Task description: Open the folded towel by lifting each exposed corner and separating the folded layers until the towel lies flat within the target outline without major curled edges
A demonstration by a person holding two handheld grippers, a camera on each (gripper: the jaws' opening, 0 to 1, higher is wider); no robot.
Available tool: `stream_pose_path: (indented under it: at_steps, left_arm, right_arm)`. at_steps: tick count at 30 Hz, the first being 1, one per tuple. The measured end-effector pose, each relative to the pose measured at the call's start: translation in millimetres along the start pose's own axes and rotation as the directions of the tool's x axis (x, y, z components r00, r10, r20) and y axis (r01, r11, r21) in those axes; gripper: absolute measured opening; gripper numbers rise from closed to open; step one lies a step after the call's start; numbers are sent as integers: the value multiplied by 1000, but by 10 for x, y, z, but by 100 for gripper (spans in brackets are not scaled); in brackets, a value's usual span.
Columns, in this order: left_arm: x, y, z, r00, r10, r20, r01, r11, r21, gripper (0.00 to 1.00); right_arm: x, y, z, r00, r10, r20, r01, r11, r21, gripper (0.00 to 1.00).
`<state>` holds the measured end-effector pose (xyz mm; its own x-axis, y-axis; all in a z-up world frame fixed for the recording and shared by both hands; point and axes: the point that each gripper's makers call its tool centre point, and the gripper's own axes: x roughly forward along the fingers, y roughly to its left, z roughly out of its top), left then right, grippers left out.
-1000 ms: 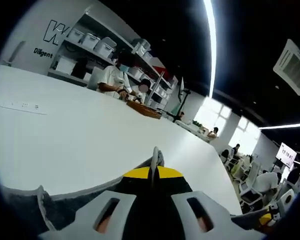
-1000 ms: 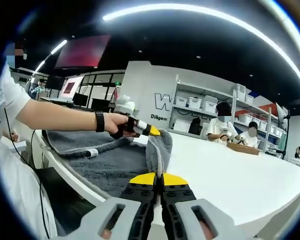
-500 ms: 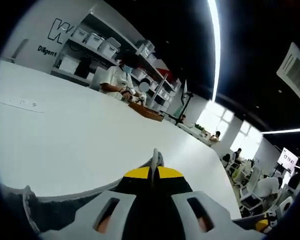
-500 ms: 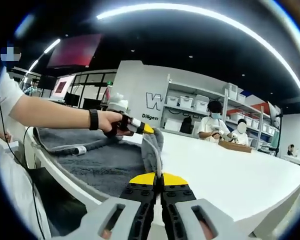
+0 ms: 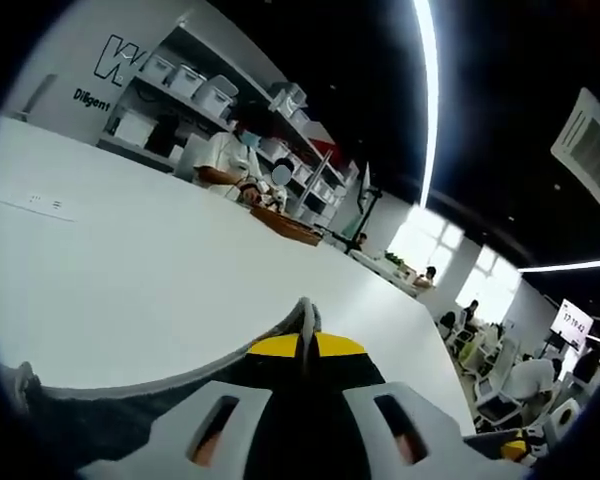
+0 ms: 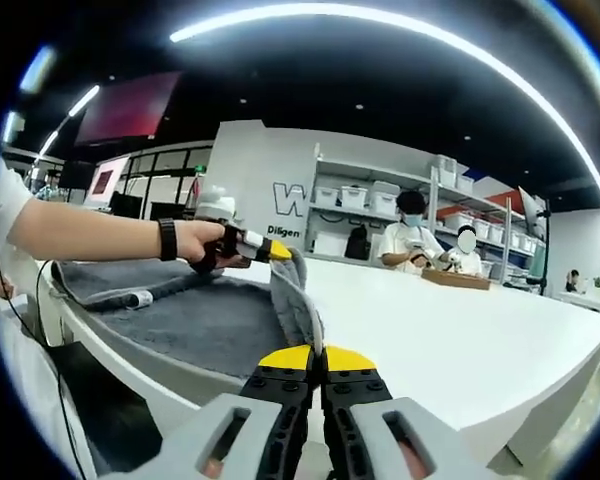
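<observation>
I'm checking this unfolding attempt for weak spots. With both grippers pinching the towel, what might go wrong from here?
The right gripper holds only a thin edge of the grey towel, so it may slip free. Part of the towel lies near the white table's edge and might slide off. The left gripper pinches a raised fold that could stay curled.

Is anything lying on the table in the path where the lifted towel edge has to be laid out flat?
Nothing visible: both tongs, left and right, pinch the grey towel, and the white table beyond it looks bare.
</observation>
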<state>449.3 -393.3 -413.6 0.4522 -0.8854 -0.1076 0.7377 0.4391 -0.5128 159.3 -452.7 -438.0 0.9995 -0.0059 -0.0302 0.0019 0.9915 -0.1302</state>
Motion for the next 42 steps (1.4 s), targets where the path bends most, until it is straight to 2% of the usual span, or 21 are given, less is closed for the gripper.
stream_pose_path:
  at_steps: [7,10,11,12,17,23,26,29,31,34,39,42]
  left_arm:
    - [49,-6,-38,1000,1,-2,-1,1000,-15,1]
    - [61,-8,-70,1000,13,-5,-13,1000,23,1]
    - [69,-18,-75,1000,3,-4,-3,1000,17,1]
    - [84,-20,-79,1000,-1,-1,1,1000,-24,2]
    - [120,-32,-134,1000,12,-15,-12,1000,-6,2]
    - [170,-17,-148,1000,6,-18,-7,999,-35,4]
    - [180,-13,-164,1000,-2,-23,1,999,-50,8]
    - [177,-36,-208,999,-30,-38,28,999,-46,14]
    - [167,-5,-254,998,-12,-59,9,999,-51,14]
    - [79,-69,-360,997,-17,-76,15,999,-34,14]
    - [45,-103,-419,996,-25,-86,22,999,-38,15]
    - [22,-106,-469,995,-22,-94,19,999,-39,14]
  right_arm:
    - [-7,13,-92,1000,8,-24,-9,1000,-5,0]
    - [-14,13,-120,1000,10,-29,-10,1000,-7,0]
    - [-15,14,-125,999,11,-31,-11,1000,-11,0]
    - [-20,14,-144,999,12,-39,-12,1000,-15,0]
    - [-17,31,-184,999,14,-49,-16,999,-35,0]
    - [-20,14,-229,998,3,-70,-7,998,-58,0]
    - [-10,5,-258,996,5,-90,-11,997,-70,5]
    - [28,31,-224,997,27,-77,-31,998,-54,7]
    - [45,31,-223,996,30,-81,-34,998,-53,11]
    - [81,-12,-140,998,19,-59,-21,999,-36,12]
    - [199,-18,6,998,58,-34,-59,998,-27,15]
    - [281,23,8,995,86,-55,-88,995,-42,16]
